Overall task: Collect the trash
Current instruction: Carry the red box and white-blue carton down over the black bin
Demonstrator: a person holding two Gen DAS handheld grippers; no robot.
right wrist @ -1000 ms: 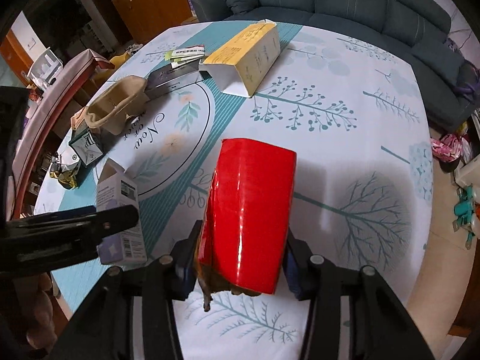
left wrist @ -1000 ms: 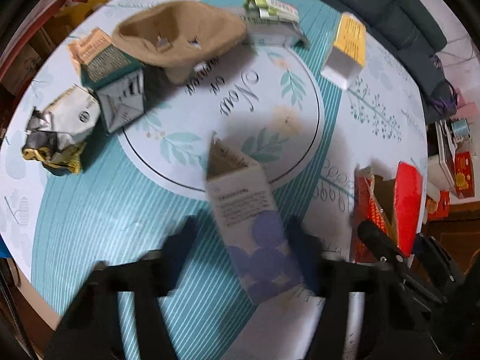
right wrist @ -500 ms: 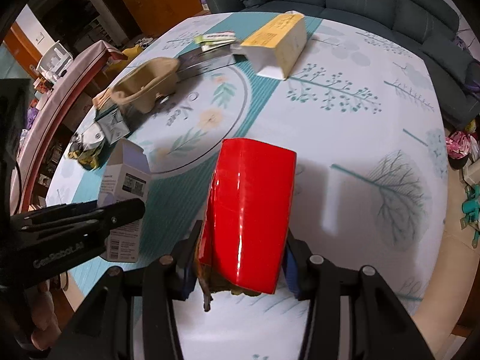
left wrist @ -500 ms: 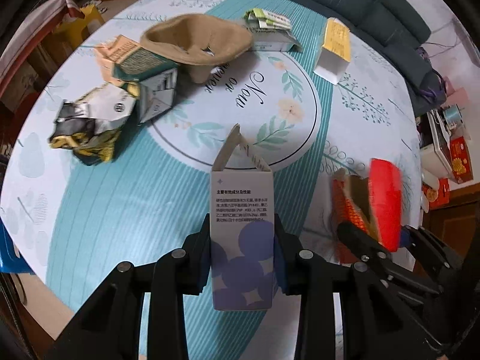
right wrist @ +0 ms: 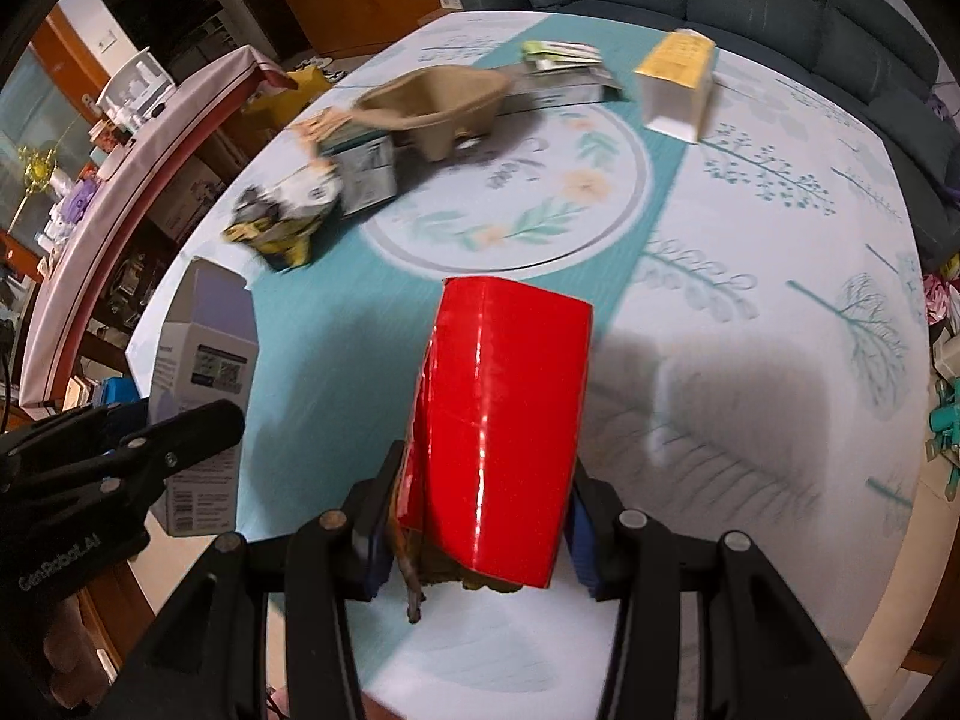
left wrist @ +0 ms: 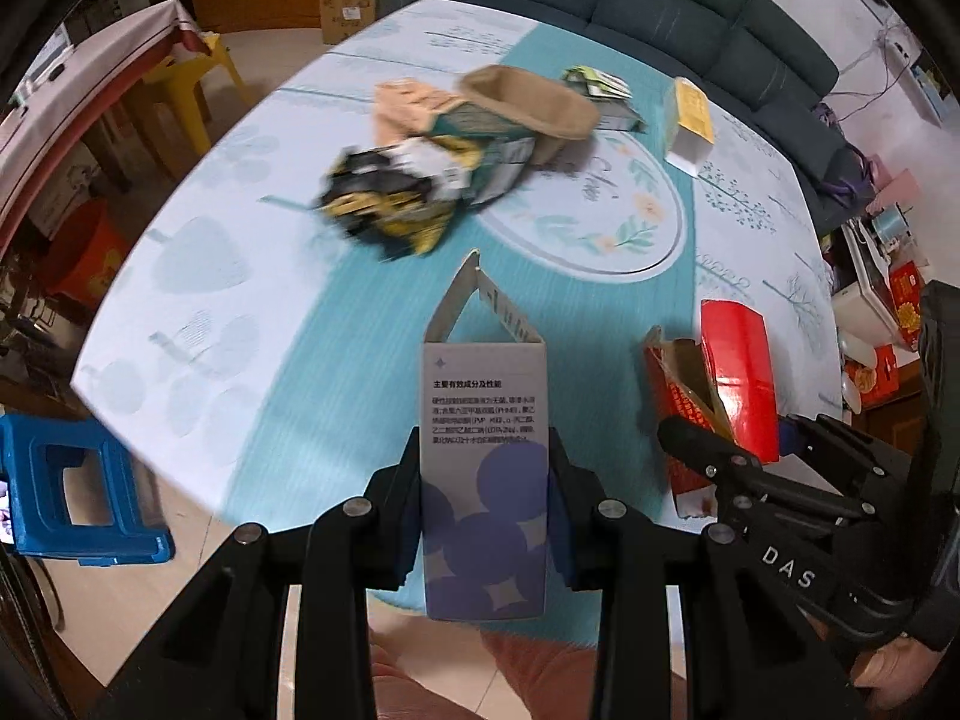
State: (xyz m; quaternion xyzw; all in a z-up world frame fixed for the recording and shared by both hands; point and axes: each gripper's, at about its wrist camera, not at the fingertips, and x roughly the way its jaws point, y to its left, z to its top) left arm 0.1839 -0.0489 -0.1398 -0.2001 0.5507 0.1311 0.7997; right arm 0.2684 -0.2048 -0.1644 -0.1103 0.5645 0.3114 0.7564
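My left gripper [left wrist: 485, 510] is shut on a white carton with purple circles [left wrist: 483, 456], held upright above the near edge of the round table [left wrist: 198, 276]; its top flaps stand open. My right gripper [right wrist: 480, 510] is shut on a glossy red box [right wrist: 504, 420], torn at its lower end. Each view shows the other hand's load: the red box [left wrist: 738, 384] at the right of the left wrist view, the white carton [right wrist: 204, 372] at the left of the right wrist view. Further back lie a crumpled foil bag [left wrist: 390, 198], a brown pulp tray [left wrist: 528, 108], a teal carton [right wrist: 360, 168] and a yellow-topped box [left wrist: 690, 120].
A dark sofa [left wrist: 660, 6] runs behind the table. A blue plastic stool [left wrist: 66, 480] stands on the floor at the left. A side table with a pink cloth [right wrist: 120, 180] is at the left. Cluttered boxes [left wrist: 888, 312] sit at the right.
The left gripper's jaws closed on the white carton and lifted it off the table. Both grippers then drew back toward the near table edge, and the trash on the table looks farther away.
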